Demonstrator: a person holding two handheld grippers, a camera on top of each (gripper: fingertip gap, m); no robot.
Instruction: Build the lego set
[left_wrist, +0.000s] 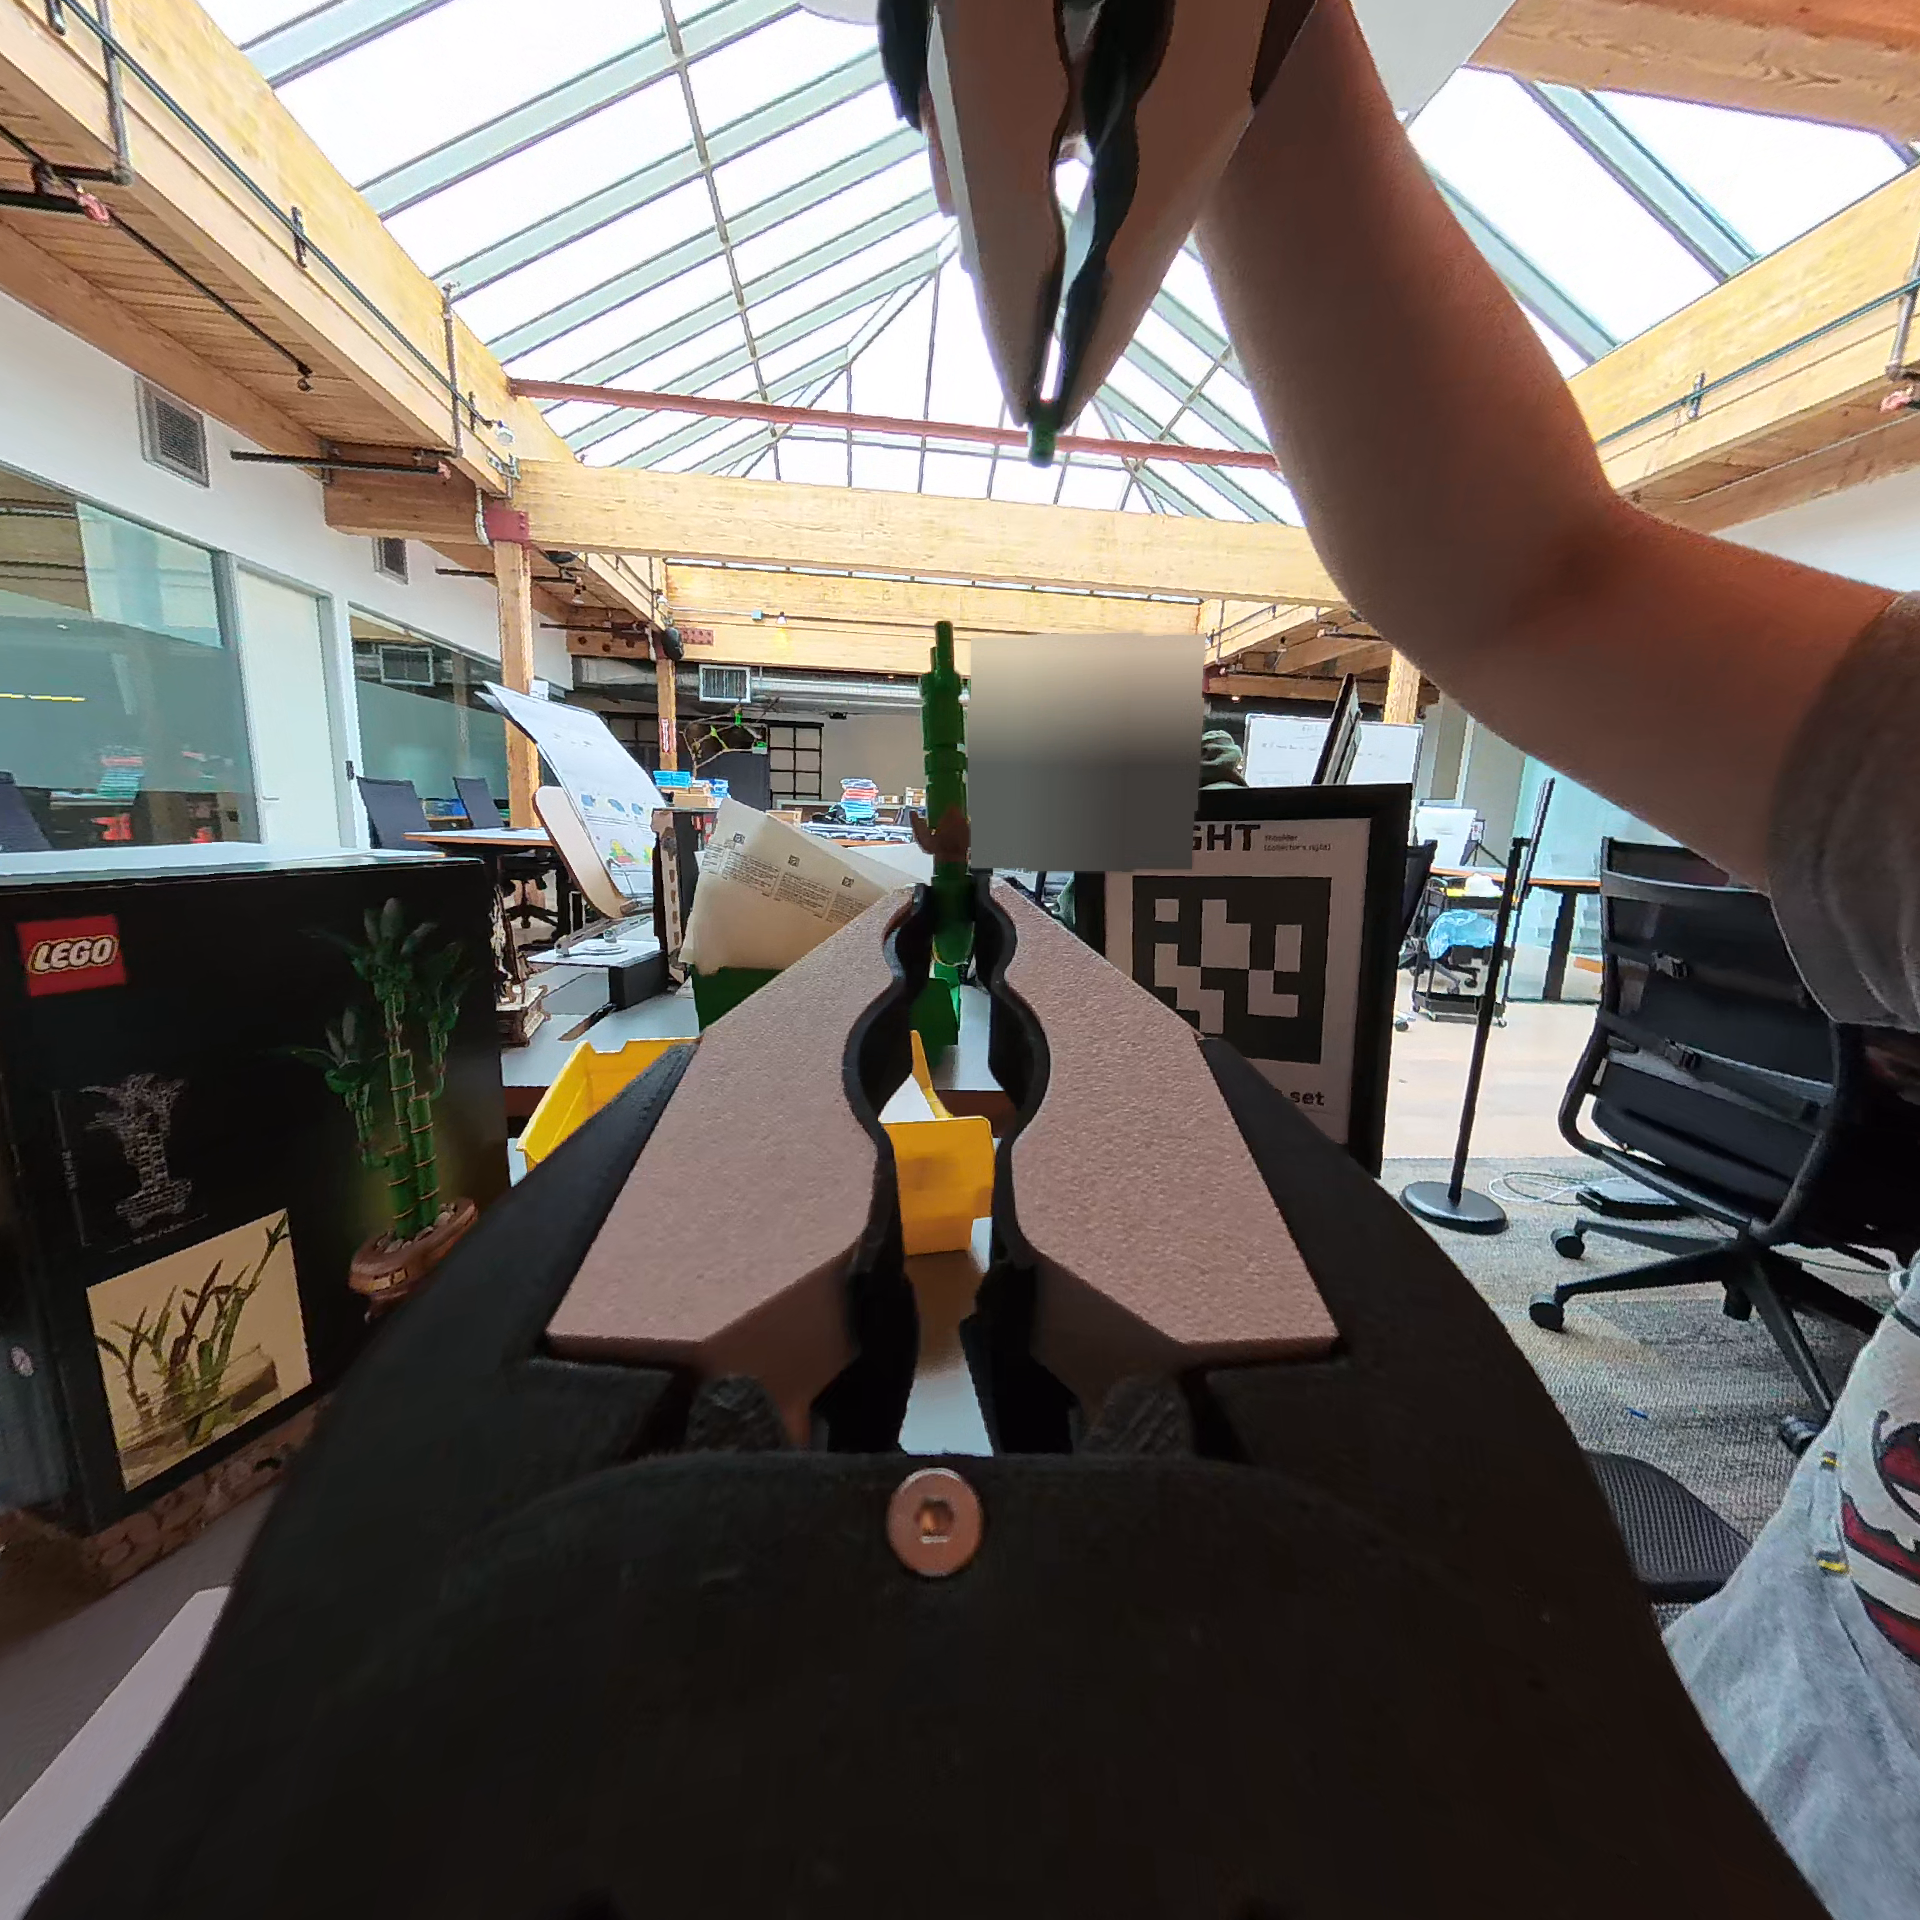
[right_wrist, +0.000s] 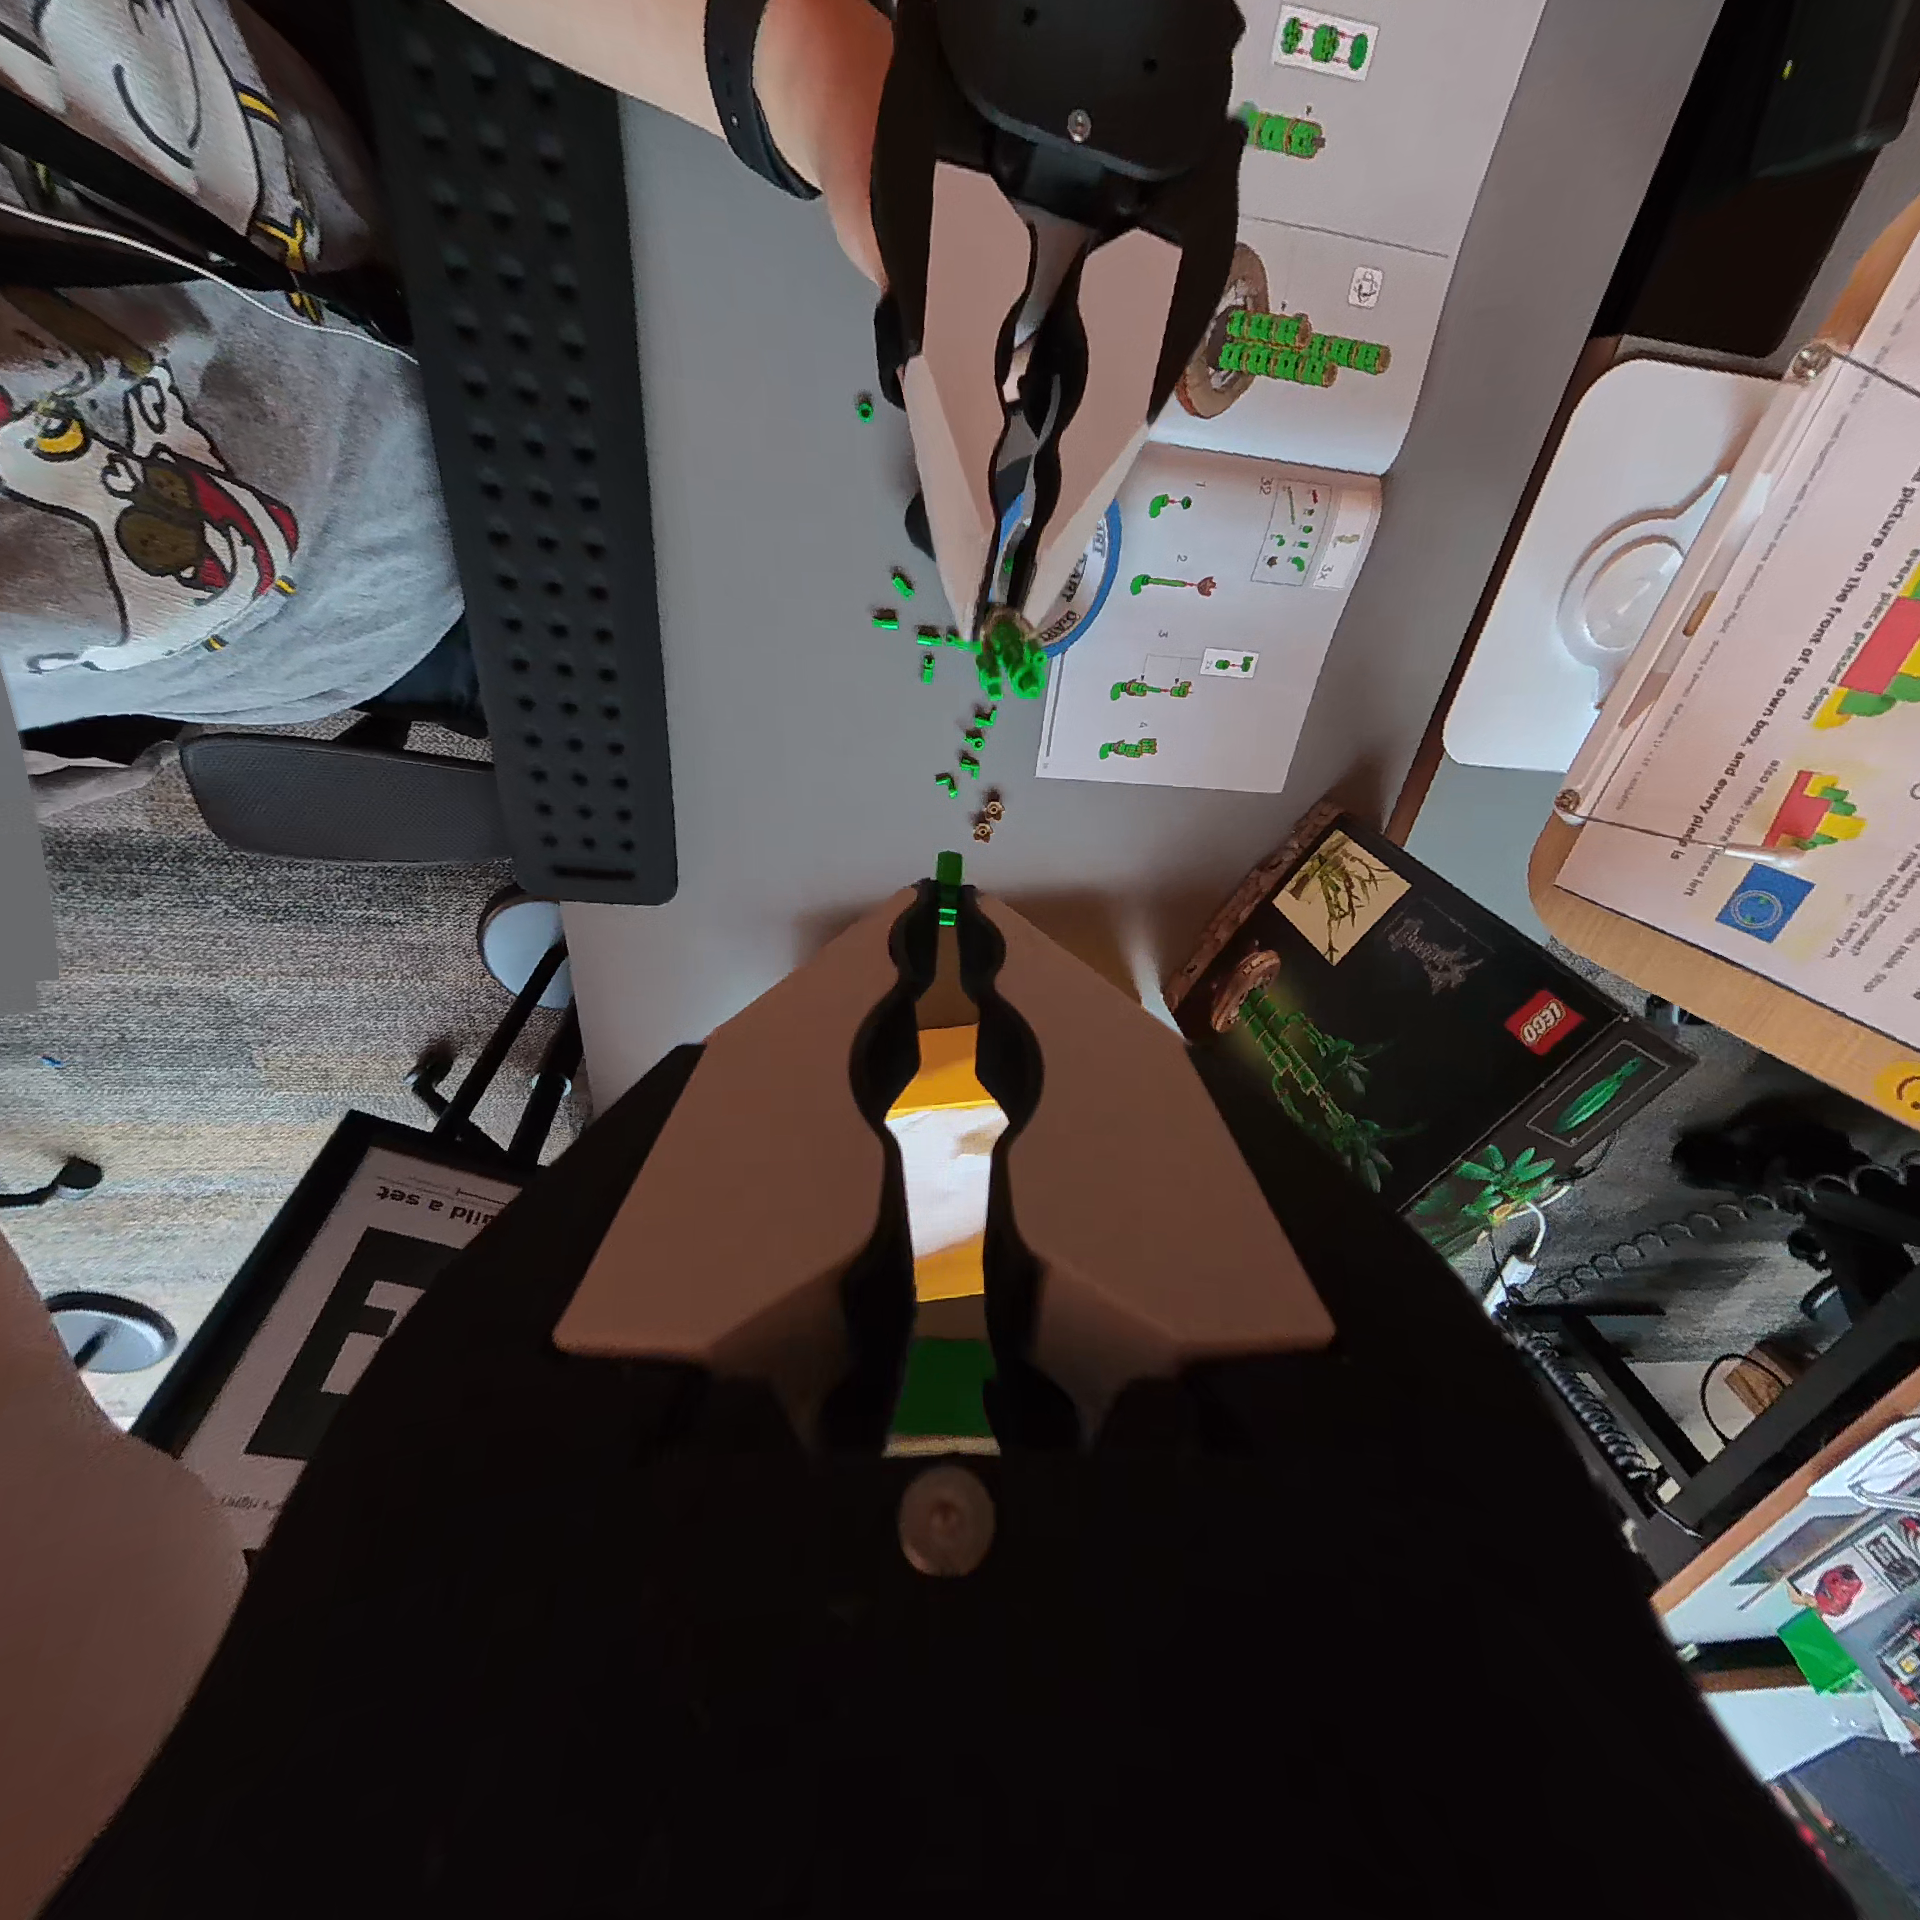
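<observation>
Right wrist view: grey table (right_wrist: 727, 416), open instruction booklet (right_wrist: 1226, 623), loose green pieces (right_wrist: 935, 665) scattered beside it — plenty left, I'd judge. My left tongs (left_wrist: 948, 914) are clamped on the upright green stalk (left_wrist: 943, 769), partly stacked. Right tongs (right_wrist: 945, 904) pinch a small green piece (right_wrist: 948, 871), held above the stalk top.

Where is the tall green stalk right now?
In the left wrist view, the tall green stalk stands upright, pinched at the tip of the left tongs, with the right tongs directly above holding a small green piece.
</observation>
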